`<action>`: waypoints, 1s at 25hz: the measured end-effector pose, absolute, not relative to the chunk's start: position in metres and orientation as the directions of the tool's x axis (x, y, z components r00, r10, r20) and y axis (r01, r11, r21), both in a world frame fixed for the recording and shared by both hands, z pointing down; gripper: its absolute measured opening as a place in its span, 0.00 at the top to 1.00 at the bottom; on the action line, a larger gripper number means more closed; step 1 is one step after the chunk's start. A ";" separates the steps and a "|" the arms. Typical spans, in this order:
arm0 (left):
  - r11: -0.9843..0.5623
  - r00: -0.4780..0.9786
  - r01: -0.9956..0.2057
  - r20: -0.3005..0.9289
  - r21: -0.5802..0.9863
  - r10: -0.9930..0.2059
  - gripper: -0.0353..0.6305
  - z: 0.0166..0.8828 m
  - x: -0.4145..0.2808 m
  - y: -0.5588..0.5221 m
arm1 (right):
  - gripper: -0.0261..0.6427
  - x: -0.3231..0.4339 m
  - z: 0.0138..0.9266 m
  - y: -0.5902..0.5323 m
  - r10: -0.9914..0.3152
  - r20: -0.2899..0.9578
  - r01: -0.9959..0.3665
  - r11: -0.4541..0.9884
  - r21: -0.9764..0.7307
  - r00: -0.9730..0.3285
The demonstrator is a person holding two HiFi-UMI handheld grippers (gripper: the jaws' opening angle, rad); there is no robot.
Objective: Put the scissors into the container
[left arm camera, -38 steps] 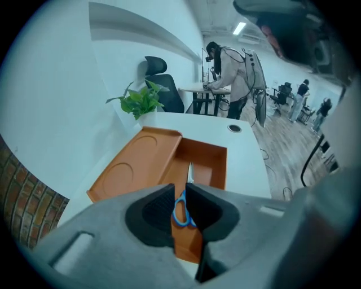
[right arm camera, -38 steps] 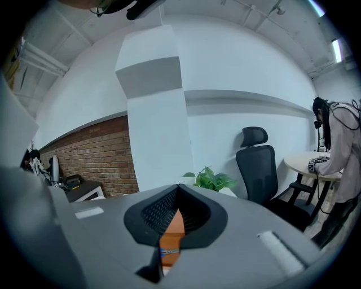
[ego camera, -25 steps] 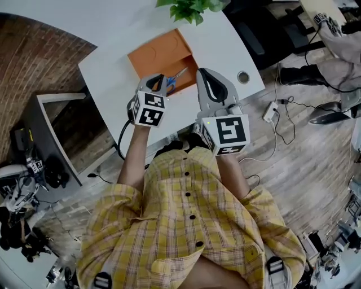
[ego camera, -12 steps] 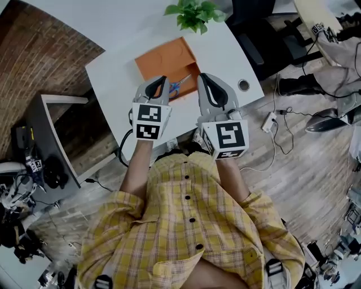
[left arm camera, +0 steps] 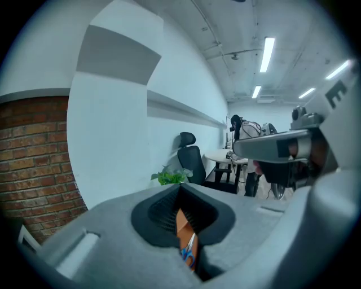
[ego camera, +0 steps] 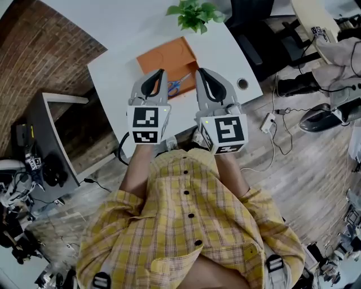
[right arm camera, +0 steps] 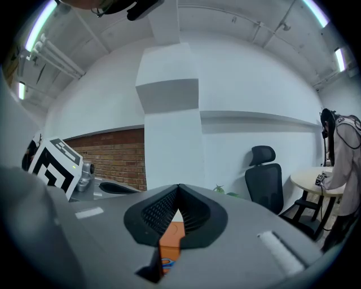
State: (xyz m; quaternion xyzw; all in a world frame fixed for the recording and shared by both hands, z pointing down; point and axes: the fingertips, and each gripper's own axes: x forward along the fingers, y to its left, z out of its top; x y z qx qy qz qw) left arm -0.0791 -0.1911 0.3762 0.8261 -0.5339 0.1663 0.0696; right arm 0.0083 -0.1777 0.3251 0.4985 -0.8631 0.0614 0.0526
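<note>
The scissors with blue handles [ego camera: 177, 84] lie inside the shallow orange rectangular container [ego camera: 161, 55], in the corner nearest the person, with the blades angled toward its right edge. The container sits flat on the white bench [ego camera: 121, 39].

Just on the person's side of the container, the grey left gripper [ego camera: 161, 72] hangs above the bench. Its jaws are pressed fully together with nothing between them, and the tip is over the container's near edge, left of the scissors. The grey right gripper [ego camera: 199, 71] is level with it at the container's right corner. Its jaws also meet at the tips and hold nothing.

Beyond the container's far side stands a green leafy plant [ego camera: 194, 12]. A small round grommet [ego camera: 242, 83] is set in the bench to the container's right.
</note>
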 end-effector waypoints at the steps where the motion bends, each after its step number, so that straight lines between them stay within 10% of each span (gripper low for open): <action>1: -0.416 0.373 -0.907 0.335 -0.064 -0.865 0.94 0.371 -0.080 -0.190 | 0.95 0.008 0.323 -0.177 -0.855 0.148 -0.867 0.496 -0.052 -0.498; 25: -0.308 0.300 -0.948 0.101 -0.077 -0.949 0.94 0.290 -0.094 -0.157 | 0.95 -0.004 0.284 -0.159 -0.856 0.043 -0.857 0.515 -0.019 -0.515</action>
